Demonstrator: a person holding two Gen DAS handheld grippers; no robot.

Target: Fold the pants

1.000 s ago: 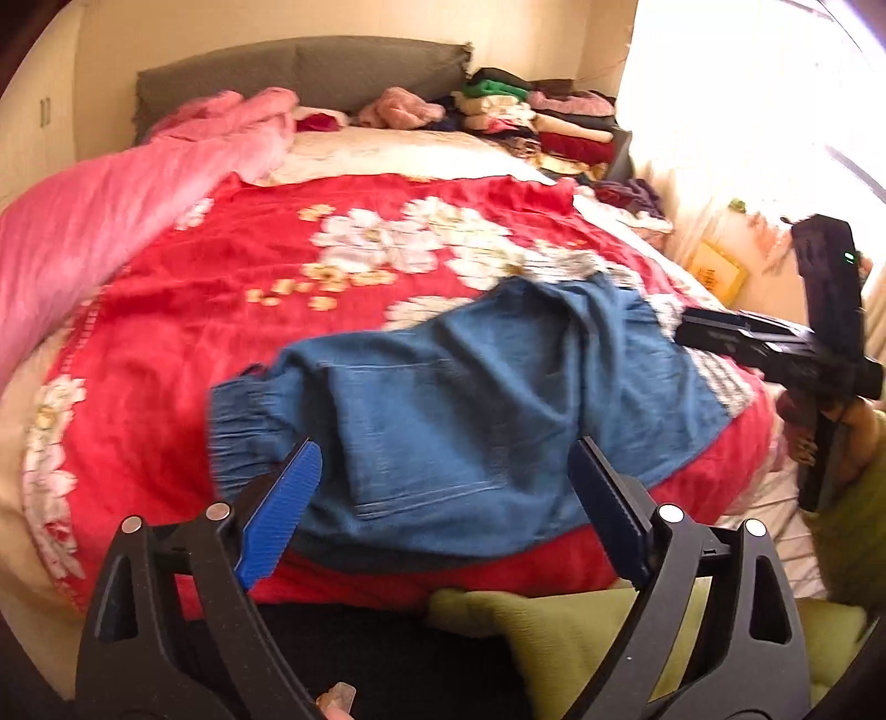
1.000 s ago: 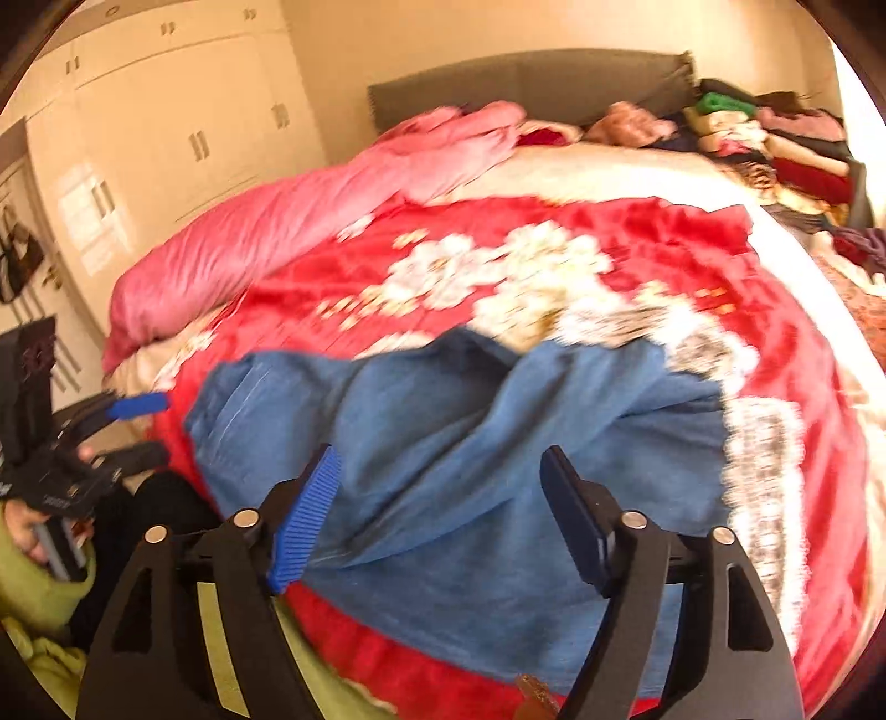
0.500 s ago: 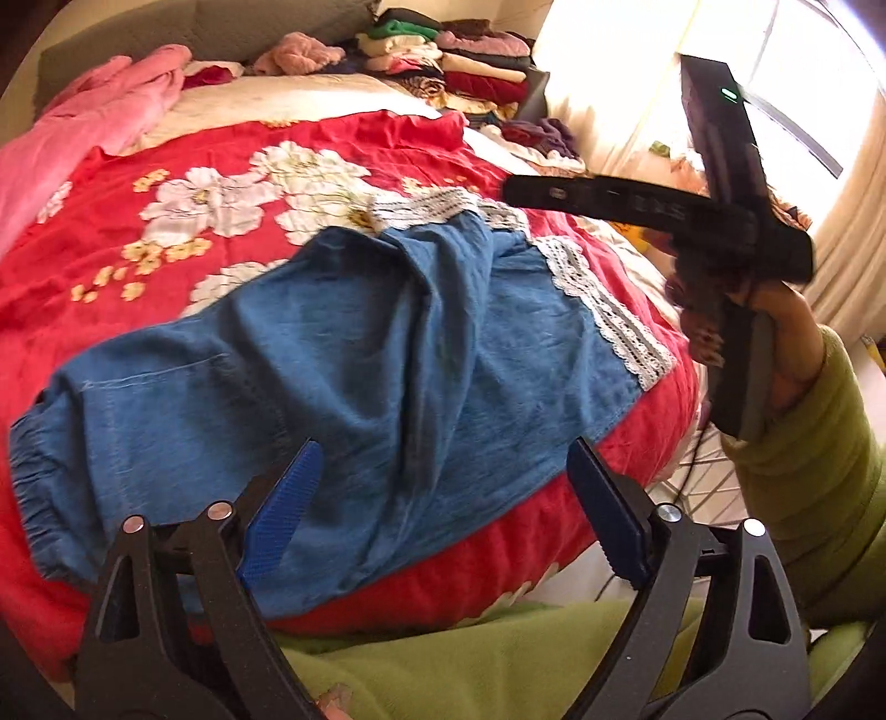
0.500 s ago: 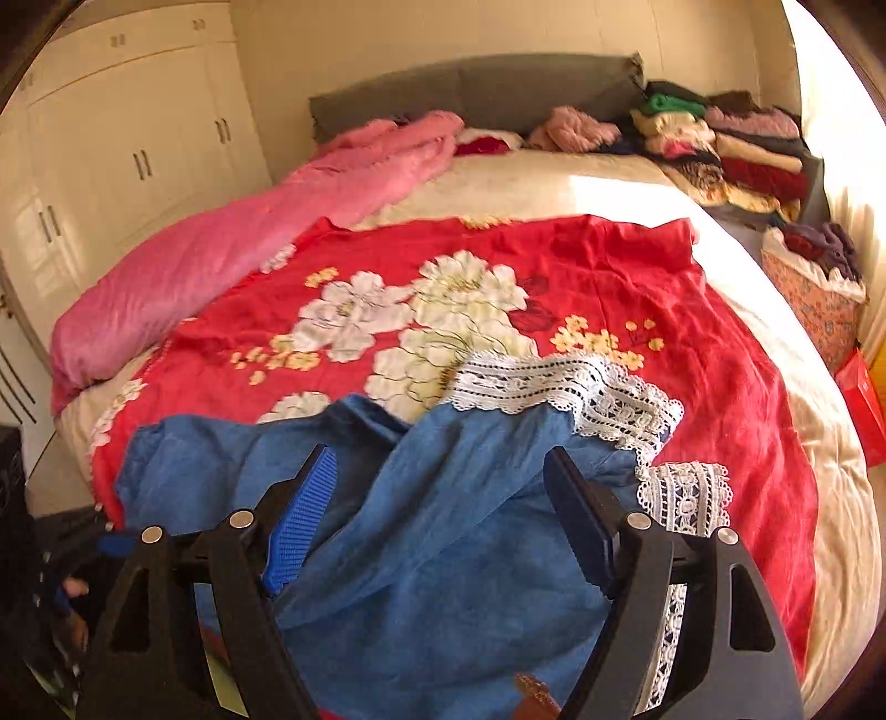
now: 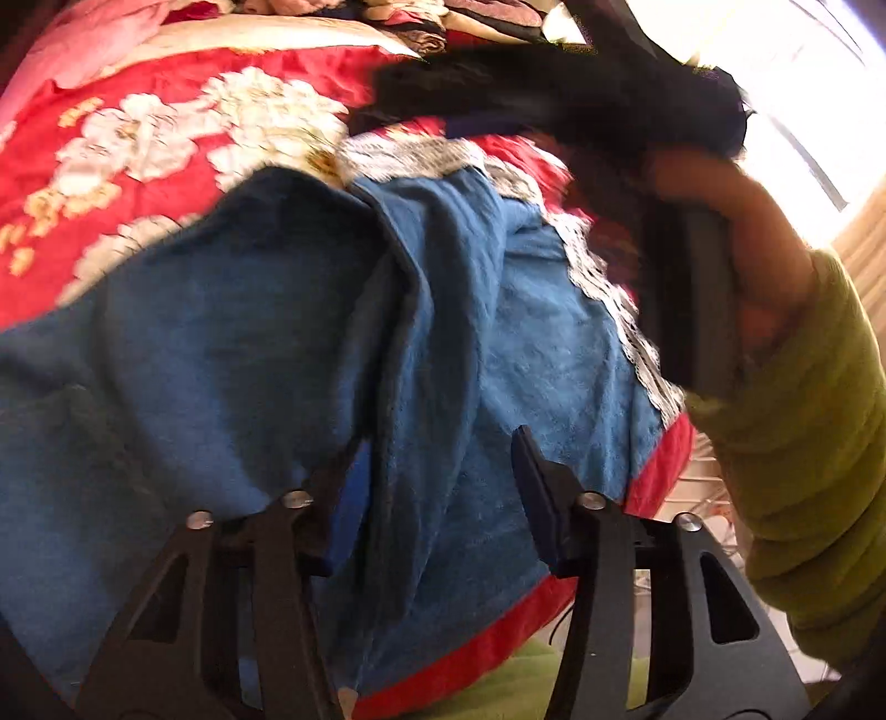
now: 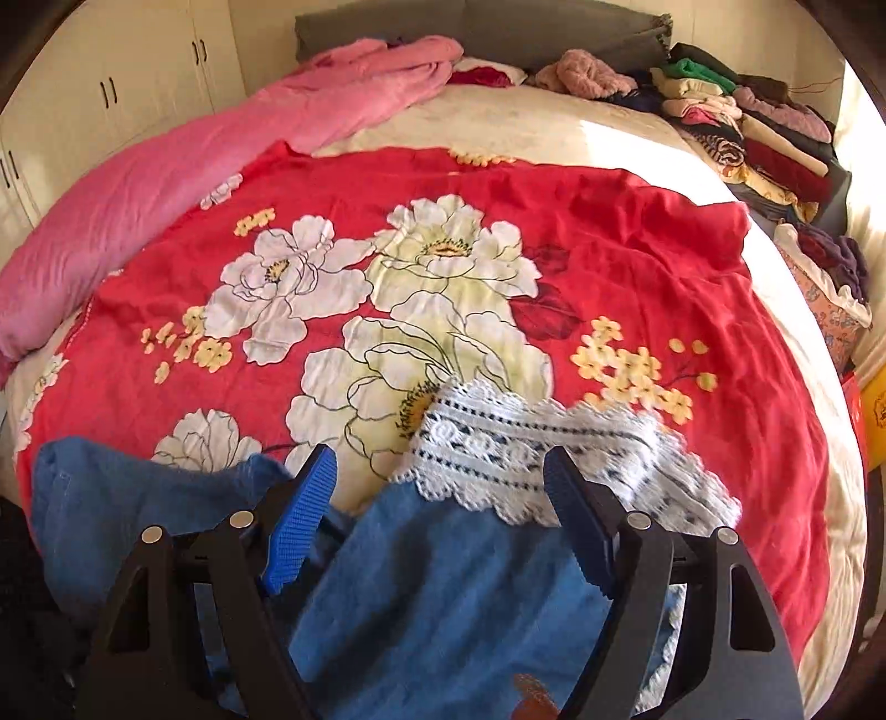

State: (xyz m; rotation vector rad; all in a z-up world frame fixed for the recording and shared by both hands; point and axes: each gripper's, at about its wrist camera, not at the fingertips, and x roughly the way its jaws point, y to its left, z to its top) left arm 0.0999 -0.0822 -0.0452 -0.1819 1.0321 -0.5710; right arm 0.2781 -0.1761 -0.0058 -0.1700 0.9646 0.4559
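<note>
Blue denim pants [image 5: 232,354] with white lace hems [image 6: 531,454] lie spread on a red flowered bedspread [image 6: 637,260], near the bed's front edge. My left gripper [image 5: 437,487] is open and hovers low over a long fold in the pants' middle. My right gripper [image 6: 437,498] is open just above the lace hem end of a leg. In the left wrist view the right gripper's black body [image 5: 581,99] and the hand holding it sit over the lace hems, blurred.
A pink quilt [image 6: 183,171] lies along the bed's left side. Stacks of folded clothes [image 6: 742,127] line the far right by the grey headboard [image 6: 498,33]. White wardrobe doors [image 6: 127,83] stand at the left. A green sleeve [image 5: 803,471] is at the right.
Both grippers have moved toward the lace hem end and dropped closer to the pants. The right gripper now looms large in the left wrist view. Both stay open.
</note>
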